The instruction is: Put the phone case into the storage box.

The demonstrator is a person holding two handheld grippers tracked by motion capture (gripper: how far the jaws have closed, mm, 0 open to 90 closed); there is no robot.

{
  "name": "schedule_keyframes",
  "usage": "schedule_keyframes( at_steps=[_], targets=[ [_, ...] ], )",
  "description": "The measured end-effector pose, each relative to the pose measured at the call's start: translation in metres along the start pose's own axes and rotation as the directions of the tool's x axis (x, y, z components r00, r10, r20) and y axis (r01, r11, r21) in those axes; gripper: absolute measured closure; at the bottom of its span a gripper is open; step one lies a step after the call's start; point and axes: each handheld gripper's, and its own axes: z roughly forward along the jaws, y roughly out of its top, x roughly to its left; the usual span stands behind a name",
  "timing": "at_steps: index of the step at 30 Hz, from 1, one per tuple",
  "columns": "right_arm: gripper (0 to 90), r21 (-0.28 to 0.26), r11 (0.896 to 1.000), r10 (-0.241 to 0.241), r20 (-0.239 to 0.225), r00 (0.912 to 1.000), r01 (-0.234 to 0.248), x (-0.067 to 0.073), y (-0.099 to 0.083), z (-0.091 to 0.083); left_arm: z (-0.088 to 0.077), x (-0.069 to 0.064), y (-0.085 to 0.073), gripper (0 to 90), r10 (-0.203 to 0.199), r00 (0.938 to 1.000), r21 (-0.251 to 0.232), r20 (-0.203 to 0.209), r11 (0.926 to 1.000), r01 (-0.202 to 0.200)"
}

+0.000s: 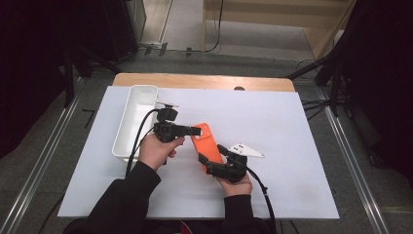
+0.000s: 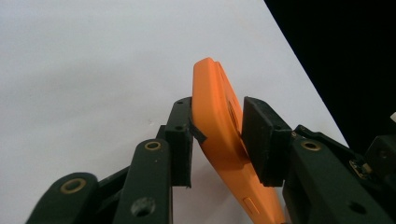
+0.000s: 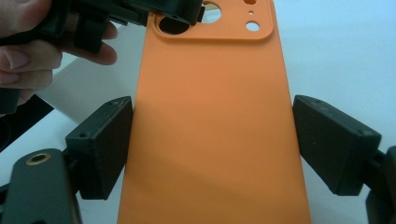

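An orange phone case (image 1: 204, 141) with camera cut-outs is held off the white table sheet (image 1: 282, 126), tilted, between both grippers. My left gripper (image 1: 197, 130) comes in from the left and grips the case's camera end. In the left gripper view its pads (image 2: 261, 140) press on the front and back faces of the case (image 2: 219, 126). My right gripper (image 1: 210, 163) takes the near end from below. In the right gripper view its pads (image 3: 105, 144) clamp the long edges of the case (image 3: 210, 121), whose smooth back faces the camera.
A white rectangular tray (image 1: 144, 88) stands lengthwise at the sheet's left, just behind the person's left hand (image 1: 155, 151). The wooden table edge (image 1: 204, 80) runs along the back. Dark stands and cables flank the table on the floor.
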Motion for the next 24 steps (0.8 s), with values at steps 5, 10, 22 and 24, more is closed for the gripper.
schedule_keyframes(
  at_steps=[5, 10, 22, 24],
  targets=[
    [14.5, 0.007, 1.0, -0.012, 0.0, 0.9999, 0.012, -0.0003, -0.0014, 0.0022, -0.0008, 0.0001, 0.0002, 67.8, -0.007, 1.0, 0.005, 0.006, 1.0, 0.007],
    [14.4, 0.008, 0.999, -0.046, 0.016, 0.9988, 0.046, 0.0005, -0.003, 0.0043, -0.0019, -0.0011, 0.0001, 70.7, 0.0, 0.9999, -0.003, 0.017, 1.0, 0.0],
    [14.1, 0.015, 0.996, -0.093, 0.03, 0.9952, 0.092, 0.0022, -0.0029, 0.0068, -0.0045, -0.0028, 0.0022, 75.1, 0.001, 0.9987, 0.002, 0.05, 1.0, -0.001],
    [14.1, 0.019, 0.995, -0.094, 0.03, 0.9951, 0.094, 0.002, -0.0024, 0.0074, -0.0044, -0.0044, 0.0033, 75.3, -0.003, 0.9986, 0.003, 0.053, 1.0, 0.003]
  ],
)
